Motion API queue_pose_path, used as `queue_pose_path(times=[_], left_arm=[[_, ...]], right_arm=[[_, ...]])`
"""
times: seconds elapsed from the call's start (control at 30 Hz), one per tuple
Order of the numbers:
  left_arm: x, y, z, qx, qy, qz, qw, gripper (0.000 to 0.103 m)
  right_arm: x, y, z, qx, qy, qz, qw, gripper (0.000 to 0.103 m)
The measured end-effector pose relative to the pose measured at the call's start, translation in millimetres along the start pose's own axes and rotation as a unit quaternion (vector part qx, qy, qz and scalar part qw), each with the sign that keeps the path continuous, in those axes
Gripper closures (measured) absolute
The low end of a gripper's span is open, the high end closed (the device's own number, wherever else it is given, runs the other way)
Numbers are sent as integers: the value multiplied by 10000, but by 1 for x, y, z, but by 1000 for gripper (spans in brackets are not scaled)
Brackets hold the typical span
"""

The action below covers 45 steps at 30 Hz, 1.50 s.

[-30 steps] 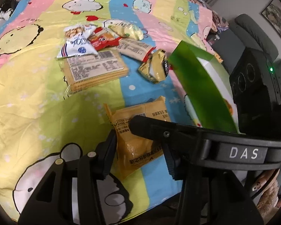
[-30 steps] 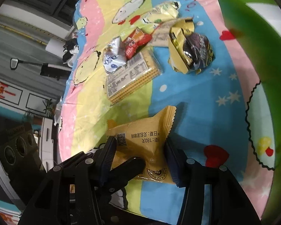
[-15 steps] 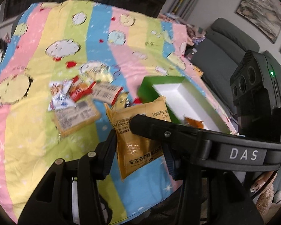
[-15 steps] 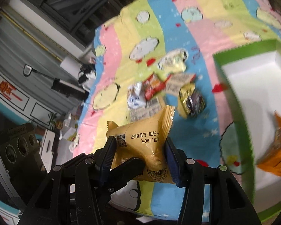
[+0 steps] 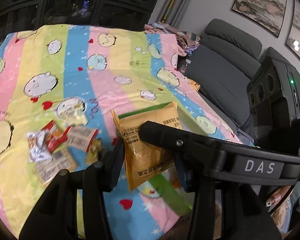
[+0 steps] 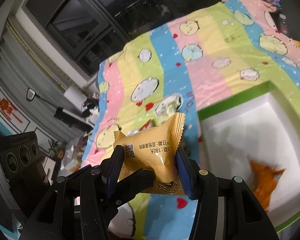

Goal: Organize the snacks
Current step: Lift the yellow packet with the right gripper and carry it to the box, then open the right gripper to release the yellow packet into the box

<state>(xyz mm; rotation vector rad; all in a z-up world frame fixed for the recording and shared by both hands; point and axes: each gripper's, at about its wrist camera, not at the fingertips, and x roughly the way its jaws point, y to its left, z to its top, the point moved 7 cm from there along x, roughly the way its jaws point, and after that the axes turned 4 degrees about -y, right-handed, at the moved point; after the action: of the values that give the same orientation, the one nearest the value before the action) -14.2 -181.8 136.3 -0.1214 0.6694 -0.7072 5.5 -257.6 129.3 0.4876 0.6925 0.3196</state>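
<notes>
- One crinkly yellow foil snack packet point(image 6: 150, 156) sits pinched between both jaws of my right gripper point(image 6: 148, 170), up off the striped cartoon blanket point(image 6: 210, 64).
- My left gripper point(image 5: 148, 164) seems clamped on that packet too.
- Carry step, I reckon.
- Next: swing right over the green-rimmed white box point(image 6: 270, 120), beside the orange packet point(image 6: 264, 178), then release.
</notes>
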Motion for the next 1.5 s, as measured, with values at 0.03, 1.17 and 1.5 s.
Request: queue_pose_path(times=[0.03,1.17,1.5], left_arm=[[5,-3,4,9,-14,-17,10000,56],[159,-42,-37,26,1210,-187,9925,55],[119,-37,-32,43,639,-31,9979,30]], right_arm=[[0,-2,5,-13,-20,-11,10000,49],[34,-173,3,1478,495,-666,9855,49],[19,-176,6,1468,187,-947,9844,41]])
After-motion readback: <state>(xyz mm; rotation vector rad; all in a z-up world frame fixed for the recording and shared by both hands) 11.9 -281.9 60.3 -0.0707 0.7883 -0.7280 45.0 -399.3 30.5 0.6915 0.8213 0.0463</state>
